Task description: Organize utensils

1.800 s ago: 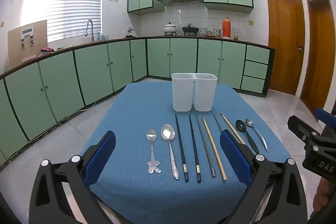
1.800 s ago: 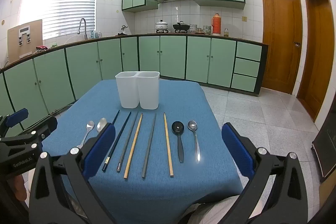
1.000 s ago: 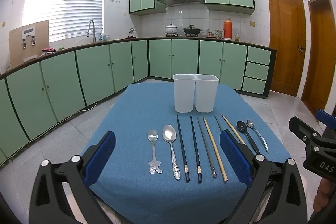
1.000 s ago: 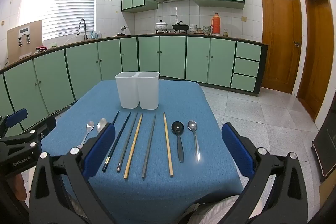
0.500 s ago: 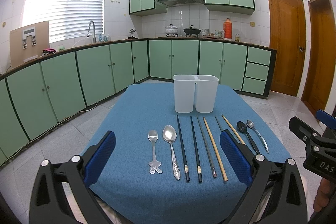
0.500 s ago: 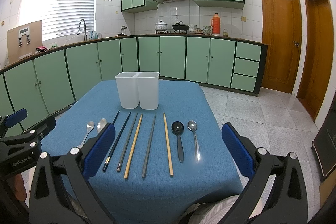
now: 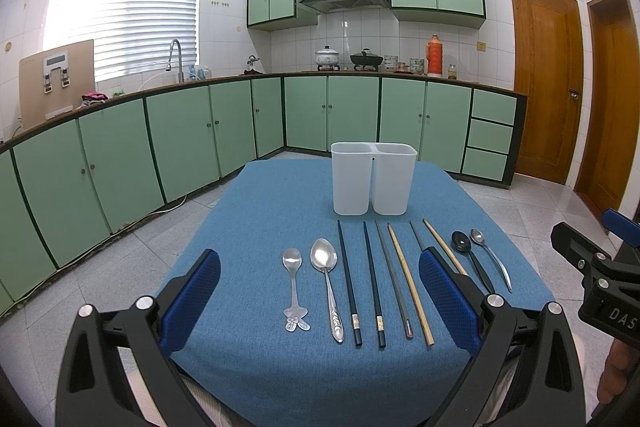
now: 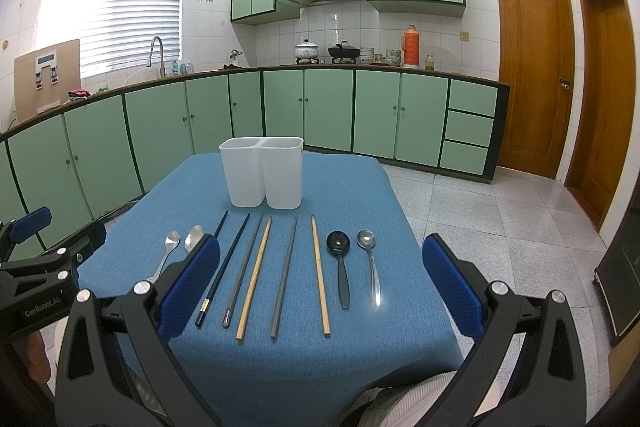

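A white two-compartment holder point(image 7: 373, 178) point(image 8: 262, 171) stands at the far middle of the blue-clothed table point(image 7: 256, 227) point(image 8: 360, 187). In front of it lies a row of utensils: two silver spoons point(image 7: 293, 281) at the left, several chopsticks point(image 7: 372, 279) point(image 8: 256, 273) in black, grey and wood, then a black spoon point(image 8: 340, 265) and a silver spoon point(image 8: 370, 267) at the right. My left gripper point(image 7: 320, 303) is open and empty above the near table edge. My right gripper point(image 8: 320, 291) is open and empty beside it.
Green kitchen cabinets point(image 7: 200, 131) run along the back and left walls. Two wooden doors point(image 8: 532, 67) are at the right. Tiled floor point(image 8: 500, 211) surrounds the table.
Both grippers have stayed almost still; the left view has shifted very slightly. The utensils and the holder have not moved.
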A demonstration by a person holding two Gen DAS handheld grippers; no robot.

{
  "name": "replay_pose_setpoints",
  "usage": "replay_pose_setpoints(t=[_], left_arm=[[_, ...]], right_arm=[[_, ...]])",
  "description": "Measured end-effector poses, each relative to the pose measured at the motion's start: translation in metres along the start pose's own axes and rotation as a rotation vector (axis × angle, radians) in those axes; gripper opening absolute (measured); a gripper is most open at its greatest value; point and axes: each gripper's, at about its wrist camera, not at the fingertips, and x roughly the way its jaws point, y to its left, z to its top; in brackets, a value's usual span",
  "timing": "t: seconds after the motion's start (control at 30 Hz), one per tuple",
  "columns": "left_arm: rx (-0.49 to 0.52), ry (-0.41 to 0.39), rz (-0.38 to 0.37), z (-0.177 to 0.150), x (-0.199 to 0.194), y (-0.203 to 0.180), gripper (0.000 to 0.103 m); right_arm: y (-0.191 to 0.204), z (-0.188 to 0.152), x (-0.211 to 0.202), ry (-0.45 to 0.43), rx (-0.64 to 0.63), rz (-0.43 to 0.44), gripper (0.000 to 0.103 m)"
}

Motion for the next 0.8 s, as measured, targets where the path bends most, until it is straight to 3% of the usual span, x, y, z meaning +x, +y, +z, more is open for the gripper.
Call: replay_pose_setpoints(t=[0.8], left_arm=[[0.0,-0.002,0.001,-0.0003,-0.0001,-0.0002,0.097]], right_arm=[[-0.0021,0.0016,0.0017,-0.002,0.001,0.0,0.098]])
